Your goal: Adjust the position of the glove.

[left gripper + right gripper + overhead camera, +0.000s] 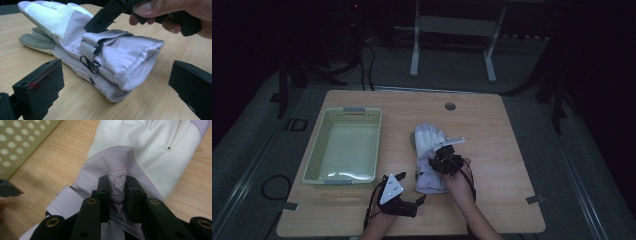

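Note:
A pair of white and lilac gloves (428, 145) lies stacked in the middle of the wooden table (502, 130), cuffs toward me. My right gripper (118, 187) points down onto the top glove (140, 152) and is shut on a raised fold of its lilac back, where a round snowflake badge shows between the pads. In the high view that gripper (439, 156) sits over the gloves' middle. My left gripper (411, 188) rests low near the table's front, open. Its jaws stand wide and face the gloves' cuff end (135, 62) without touching it.
A pale green perforated basket (354, 111) stands to the left of the gloves, with nothing inside it. A round cable hole (450, 106) sits near the table's far edge. Bare wood lies to the right of the gloves. A desk frame (452, 30) stands on the dark floor beyond.

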Demonstrator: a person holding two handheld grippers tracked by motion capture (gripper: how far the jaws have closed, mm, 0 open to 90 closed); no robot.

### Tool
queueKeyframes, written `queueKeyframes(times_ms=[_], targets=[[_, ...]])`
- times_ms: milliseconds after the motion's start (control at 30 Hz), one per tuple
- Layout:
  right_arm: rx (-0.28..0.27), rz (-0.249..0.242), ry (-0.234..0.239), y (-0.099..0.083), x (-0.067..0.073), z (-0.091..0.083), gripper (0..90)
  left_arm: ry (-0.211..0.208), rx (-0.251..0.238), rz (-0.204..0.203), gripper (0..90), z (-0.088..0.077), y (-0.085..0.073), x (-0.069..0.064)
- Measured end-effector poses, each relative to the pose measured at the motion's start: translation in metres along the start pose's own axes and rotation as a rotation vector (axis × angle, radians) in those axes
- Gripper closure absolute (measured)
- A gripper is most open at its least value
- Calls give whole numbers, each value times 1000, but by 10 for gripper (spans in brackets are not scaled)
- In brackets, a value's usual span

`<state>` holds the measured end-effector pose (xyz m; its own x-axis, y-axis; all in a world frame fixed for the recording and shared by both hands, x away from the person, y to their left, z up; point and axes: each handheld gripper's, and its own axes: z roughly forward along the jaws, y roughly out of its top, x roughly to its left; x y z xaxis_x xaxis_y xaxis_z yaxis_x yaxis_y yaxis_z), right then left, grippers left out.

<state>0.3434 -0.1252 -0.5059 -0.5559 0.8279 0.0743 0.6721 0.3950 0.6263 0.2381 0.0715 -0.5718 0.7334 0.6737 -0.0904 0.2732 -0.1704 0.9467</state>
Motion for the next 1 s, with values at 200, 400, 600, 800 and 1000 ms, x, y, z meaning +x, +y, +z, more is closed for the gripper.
queueKeyframes(times_ms=[200, 400, 600, 800, 1000], targets=[[1, -4, -44, 3, -8, 5, 760, -11, -1, -6, 1, 0, 0, 1], [-4, 35, -63, 4, -23, 2, 759, -16, -3, -7, 1, 0, 0, 0], [2, 52, -47, 6, -31, -1, 669, -11, 6, -13, 1, 1, 0, 1], [-43, 13, -39, 10, -34, -12, 544, -1, 6, -11, 1, 1, 0, 1], [-81, -29, -14, 10, -43, -27, 469, -11, 13, -36, 2, 2, 0, 4]])
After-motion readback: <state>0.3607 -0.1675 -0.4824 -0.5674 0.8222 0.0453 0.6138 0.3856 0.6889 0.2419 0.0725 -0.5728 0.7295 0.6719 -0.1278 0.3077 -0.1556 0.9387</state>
